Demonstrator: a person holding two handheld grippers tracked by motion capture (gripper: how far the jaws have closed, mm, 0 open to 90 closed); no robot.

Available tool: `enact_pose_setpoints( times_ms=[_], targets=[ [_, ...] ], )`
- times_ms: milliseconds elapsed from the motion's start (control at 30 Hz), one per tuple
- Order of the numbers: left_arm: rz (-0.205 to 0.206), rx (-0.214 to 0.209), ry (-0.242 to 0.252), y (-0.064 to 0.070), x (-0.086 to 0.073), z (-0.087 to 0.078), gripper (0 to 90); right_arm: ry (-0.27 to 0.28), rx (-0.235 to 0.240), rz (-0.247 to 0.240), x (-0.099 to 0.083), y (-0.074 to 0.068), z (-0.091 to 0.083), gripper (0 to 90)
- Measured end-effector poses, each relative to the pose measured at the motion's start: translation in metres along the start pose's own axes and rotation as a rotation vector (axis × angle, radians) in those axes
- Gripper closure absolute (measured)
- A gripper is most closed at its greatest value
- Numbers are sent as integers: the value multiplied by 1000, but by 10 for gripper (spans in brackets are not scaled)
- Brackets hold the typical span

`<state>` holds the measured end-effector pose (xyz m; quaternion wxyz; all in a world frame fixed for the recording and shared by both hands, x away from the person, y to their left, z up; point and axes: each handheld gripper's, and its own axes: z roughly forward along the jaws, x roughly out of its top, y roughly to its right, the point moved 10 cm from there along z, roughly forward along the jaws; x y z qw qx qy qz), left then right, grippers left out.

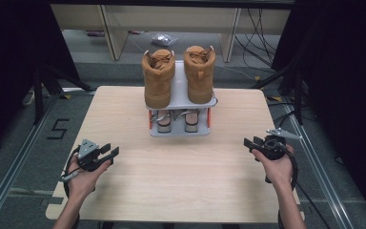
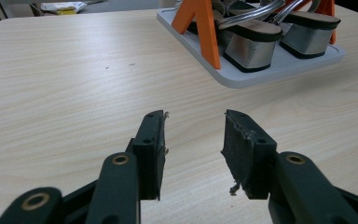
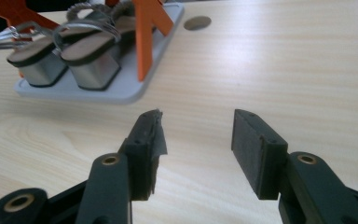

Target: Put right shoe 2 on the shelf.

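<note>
Looking down from the high view, the left gripper (image 1: 108,153) and right gripper (image 1: 250,144) hover over the bench (image 1: 181,181) – both well apart from the shoe rack (image 1: 178,131) carrying boots (image 1: 158,78). Left gripper view: jaws parted, empty, sandals (image 2: 254,44) ahead. Right gripper view: jaws wide, nothing held

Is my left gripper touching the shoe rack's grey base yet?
Apart. In the left gripper view, the open left gripper has bare table between its jaws and the grey base; the high view shows the same gap.
</note>
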<state>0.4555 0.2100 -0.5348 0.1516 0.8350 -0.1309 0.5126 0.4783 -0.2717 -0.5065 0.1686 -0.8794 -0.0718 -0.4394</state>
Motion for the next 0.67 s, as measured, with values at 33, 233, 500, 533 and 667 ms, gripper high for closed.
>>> enact_pose_setpoints(
  times_ms=[33,233,500,533,667],
  targets=[
    [1,1,-4,0,-1,0,577,-6,-4,-8,-5,3,1,530],
    [-9,-2,-8,2,-9,2,574,1,-8,39,-30,10,5,512],
    [-17,-3,5,3,-12,2,573,5,-11,63,-45,16,8,478],
    [-19,-9,9,4,-11,2,572,24,-7,67,-44,15,8,469],
    [-20,-10,14,5,-10,2,570,40,5,75,-40,14,7,433]
  ],
)
